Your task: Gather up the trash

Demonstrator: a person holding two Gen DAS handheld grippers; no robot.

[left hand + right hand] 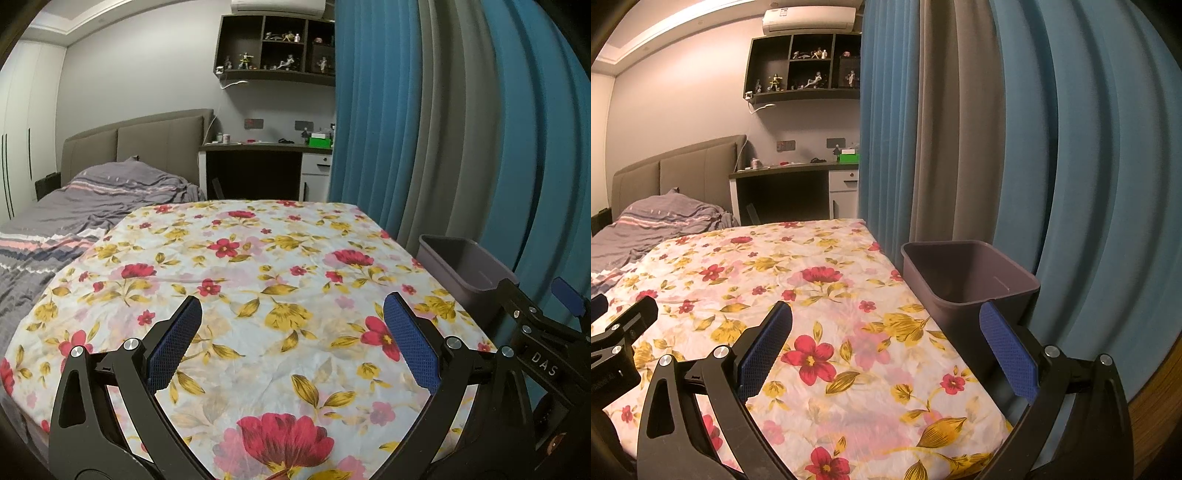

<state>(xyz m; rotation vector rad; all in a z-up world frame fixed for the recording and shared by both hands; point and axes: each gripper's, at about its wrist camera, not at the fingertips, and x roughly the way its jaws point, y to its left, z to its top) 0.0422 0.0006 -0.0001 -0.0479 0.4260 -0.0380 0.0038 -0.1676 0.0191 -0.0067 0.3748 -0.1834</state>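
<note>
Above the counter (280, 266) draped in a flowered cloth, the left gripper (291, 332) is held level, jaws spread wide with nothing between them. The right gripper (886, 339) is held alongside it, likewise spread and holding nothing. A grey bin (967, 273) is seen just beside the counter's right edge, ahead of the right gripper, against blue curtains (1089, 166)

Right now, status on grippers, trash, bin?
Left gripper open, empty. Right gripper open, empty. No trash visible on cloth. Bin right of table, nothing blocking.
</note>
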